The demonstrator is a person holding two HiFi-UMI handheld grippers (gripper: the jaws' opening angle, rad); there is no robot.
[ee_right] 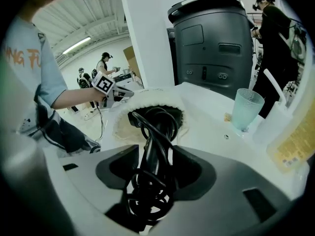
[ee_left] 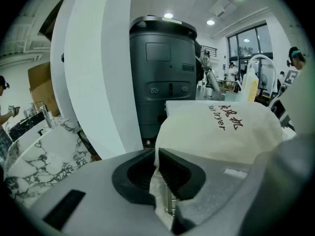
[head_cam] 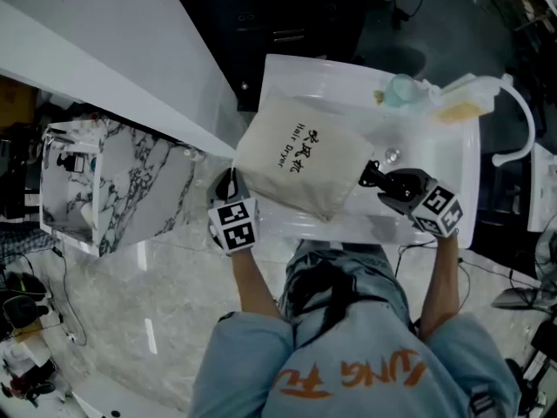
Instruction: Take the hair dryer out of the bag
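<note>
Left gripper [ee_left: 156,168] jaws pinched the bag [head_cam: 300,165] by its edge, right gripper [ee_right: 153,170] jaws clamped the black hair dryer [ee_right: 158,124] (cord tangled), white counter [head_cam: 431,151] beneath

A cup [head_cam: 402,90] and a bottle [head_cam: 461,103] are seen on the sink [head_cam: 457,168] rim by the faucet [head_cam: 525,116]. A marble counter [head_cam: 148,207] is seen left.

bag [head_cam: 300,164]: cream cloth, matt, slightly coarse weave. hair dryer [ee_right: 153,144]: black plastic, dull sheen. cord [ee_right: 147,203]: black, smooth, rubbery look. basin [head_cam: 444,146]: white, smooth, glossy. floor [head_cam: 148,320]: pale stone-look, polished, reflective. tumbler [ee_right: 247,108]: frosted, translucent, textured wall.
</note>
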